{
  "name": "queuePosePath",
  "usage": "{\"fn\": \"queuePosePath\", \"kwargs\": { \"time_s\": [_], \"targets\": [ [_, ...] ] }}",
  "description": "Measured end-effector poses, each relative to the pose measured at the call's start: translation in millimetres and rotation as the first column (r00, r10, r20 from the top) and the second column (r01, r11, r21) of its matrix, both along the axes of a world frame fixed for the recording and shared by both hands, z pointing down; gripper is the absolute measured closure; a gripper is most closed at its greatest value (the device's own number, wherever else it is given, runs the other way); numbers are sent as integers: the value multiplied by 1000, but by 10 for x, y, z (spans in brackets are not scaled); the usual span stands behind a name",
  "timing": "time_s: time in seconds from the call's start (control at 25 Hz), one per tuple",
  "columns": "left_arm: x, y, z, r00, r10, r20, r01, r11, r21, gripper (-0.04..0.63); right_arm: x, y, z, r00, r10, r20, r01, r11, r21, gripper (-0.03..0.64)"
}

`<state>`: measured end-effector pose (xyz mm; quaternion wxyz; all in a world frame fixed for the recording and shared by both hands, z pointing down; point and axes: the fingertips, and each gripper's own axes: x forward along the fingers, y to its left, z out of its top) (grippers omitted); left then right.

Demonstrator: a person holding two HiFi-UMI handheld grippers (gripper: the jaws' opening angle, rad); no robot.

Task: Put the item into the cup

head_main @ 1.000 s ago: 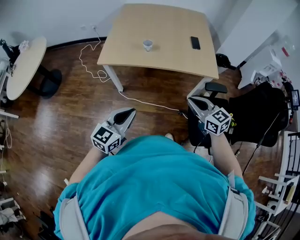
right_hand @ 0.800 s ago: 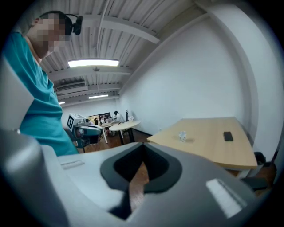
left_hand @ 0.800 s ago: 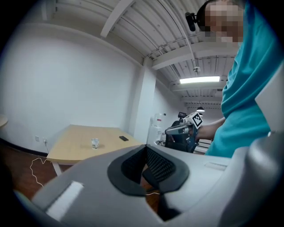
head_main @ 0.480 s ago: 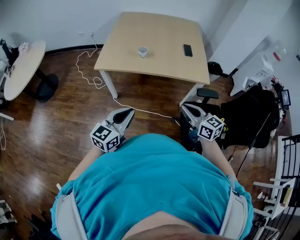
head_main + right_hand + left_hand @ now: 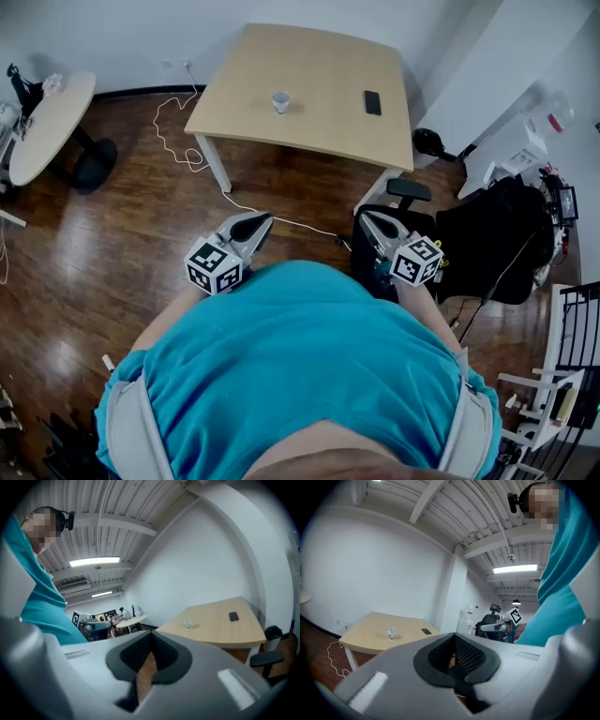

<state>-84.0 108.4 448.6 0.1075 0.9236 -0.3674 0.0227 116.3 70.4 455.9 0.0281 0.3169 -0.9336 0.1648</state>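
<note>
A small clear cup [image 5: 280, 101] stands on the light wooden table [image 5: 309, 66] far ahead of me, with a flat dark item [image 5: 372, 102] to its right. Both grippers hang close to my body over the wooden floor, well short of the table. The left gripper [image 5: 255, 223] is shut with nothing between its jaws. My right gripper [image 5: 367, 219] is shut and empty too. The left gripper view shows the cup [image 5: 391, 633] and dark item [image 5: 426, 631] beyond its closed tips [image 5: 453, 636]. The right gripper view shows the cup [image 5: 187, 622] and dark item [image 5: 233, 616] past its gripper [image 5: 150, 638].
A black office chair [image 5: 403, 192] stands between my right gripper and the table's near right corner. A white cable [image 5: 178, 131] snakes over the floor by the table's left leg. A round side table [image 5: 47, 127] is far left; dark equipment [image 5: 506, 234] is at the right.
The head view has shifted, so the table sits a little left and farther off. The right gripper has drawn left and closer to my body. Both grippers stay shut.
</note>
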Motion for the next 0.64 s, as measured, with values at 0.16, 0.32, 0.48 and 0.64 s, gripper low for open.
{"fn": "queuePosePath", "kwargs": {
  "time_s": [0.16,0.32,0.48,0.64],
  "targets": [
    [-34,27,35,1000,-7,-5,6,1000,-14,591,-56,2,-38,1000,-7,3,7,1000,14,617],
    [-72,47,50,1000,-14,-17,14,1000,-28,591,-107,24,-57,1000,-17,-5,17,1000,17,617],
    [-89,81,55,1000,-8,-17,7,1000,-27,591,-121,56,-63,1000,-15,-7,16,1000,22,617],
    [-103,104,50,1000,-6,-21,6,1000,-22,591,-137,74,-72,1000,-17,-12,17,999,27,617]
  ]
}}
